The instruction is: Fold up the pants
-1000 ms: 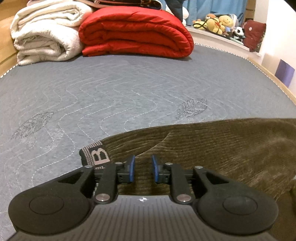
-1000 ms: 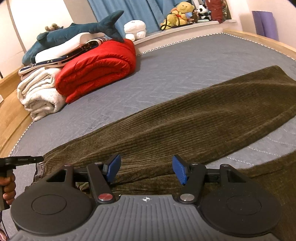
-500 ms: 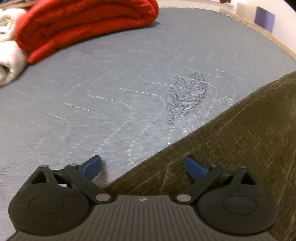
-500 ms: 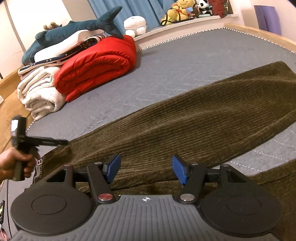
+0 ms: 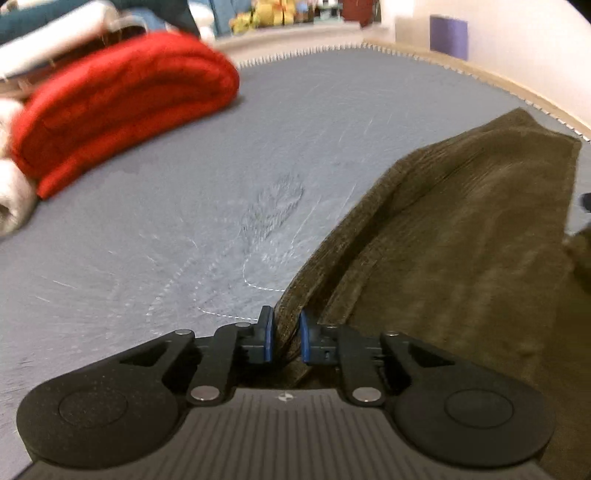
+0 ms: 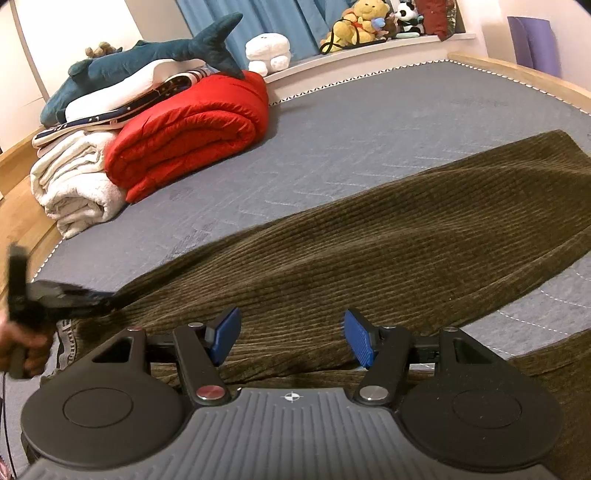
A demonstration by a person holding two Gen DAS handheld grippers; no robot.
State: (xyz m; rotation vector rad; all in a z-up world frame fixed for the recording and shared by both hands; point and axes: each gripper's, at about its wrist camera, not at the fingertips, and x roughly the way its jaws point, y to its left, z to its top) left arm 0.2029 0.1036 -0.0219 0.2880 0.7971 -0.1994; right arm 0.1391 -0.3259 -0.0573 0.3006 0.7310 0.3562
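Olive-brown corduroy pants (image 6: 369, 243) lie spread across the grey bed (image 6: 369, 122), their lettered waistband (image 6: 68, 343) at the left. In the left wrist view the pants (image 5: 461, 229) run away to the right, and a fold of their near edge stands pinched between the blue pads (image 5: 266, 338). My left gripper (image 5: 284, 338) has its jaws closing on that fold. From the right wrist view it shows blurred at the pants' left edge as the left gripper (image 6: 107, 297), held by a hand (image 6: 22, 347). My right gripper (image 6: 291, 339) hovers open over the pants, with nothing between its fingers.
A rolled red quilt (image 6: 192, 129) and a folded white blanket (image 6: 74, 184) lie at the bed's far left, a shark plush (image 6: 147, 62) on top. Stuffed toys (image 6: 362, 22) line the sill. The wooden bed rim (image 6: 517, 70) curves along the right.
My left gripper swung wide open, shifted right along the pants' edge, rolled, then closed onto a fold of fabric. The right gripper has stayed put, still open.
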